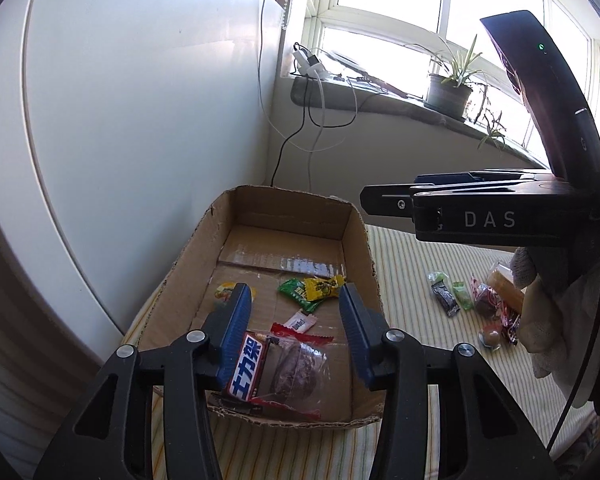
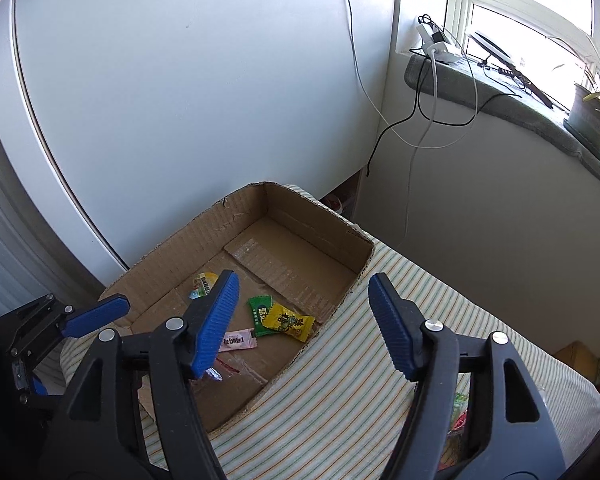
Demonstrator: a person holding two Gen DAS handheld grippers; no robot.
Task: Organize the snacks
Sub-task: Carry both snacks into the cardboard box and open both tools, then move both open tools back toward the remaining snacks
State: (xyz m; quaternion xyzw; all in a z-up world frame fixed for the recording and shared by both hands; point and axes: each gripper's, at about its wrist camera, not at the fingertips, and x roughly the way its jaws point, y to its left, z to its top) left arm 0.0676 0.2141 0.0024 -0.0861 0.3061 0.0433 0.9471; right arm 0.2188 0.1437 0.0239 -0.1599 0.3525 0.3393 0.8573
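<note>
Two grippers, both with jaws apart and holding nothing, above a striped cloth-covered surface [image 1: 412,288]. On it, against the white wall, a shallow open brown cardboard box [image 1: 288,208]. Left gripper [image 1: 294,320] low over the box's near end; right gripper [image 2: 304,304] higher, above the box's right rim and the cloth. Well apart from the box, on the cloth to its right, a loose pile of wrapped snacks [image 1: 476,300], not yet sorted. Inside the box: clear red-edged packet with a dark cake [image 1: 296,372], brown chocolate bar with white lettering [image 1: 249,368] just beside the left pad, contact impossible to tell, green and yellow crinkled packets [image 1: 312,288], pink-and-white sachet [image 1: 300,322], small round yellow-lidded jelly cup [image 1: 224,292]. Probably all light, with slippery film wrappers; cake likely crushable, so best pinched gently by a sealed end; bar stiffer, fine across its middle.
</note>
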